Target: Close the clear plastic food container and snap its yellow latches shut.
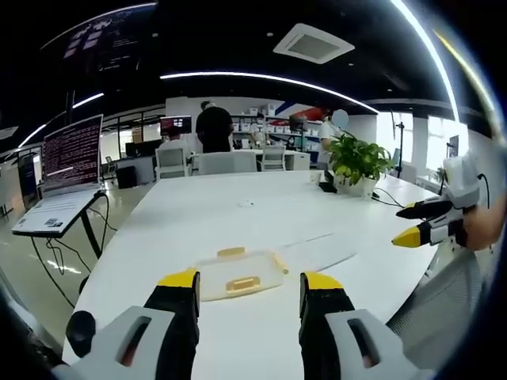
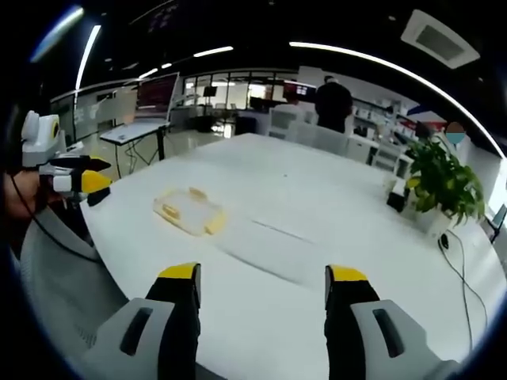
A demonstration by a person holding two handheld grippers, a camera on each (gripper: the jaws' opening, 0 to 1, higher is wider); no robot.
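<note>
White table [image 1: 198,214], mostly bare. Potted plant [image 1: 358,162] at far edge, small dark object beside it, cable trailing off. Laptop [image 1: 67,170] on a stand off the table's side. Chairs and standing people at the far end. Nothing lies between grippers and container.

Clear plastic food container [image 1: 238,273] flat on table, near edge, yellow latches on its sides; lid state unclear.

Left gripper [image 1: 252,283]: jaws wide apart, empty, container just beyond. Right gripper [image 2: 265,277]: jaws wide apart, empty, container [image 2: 188,210] well ahead, to the left

Container [image 1: 238,275] on the table [image 1: 238,214], potted plant [image 1: 358,162] at its far edge
</note>
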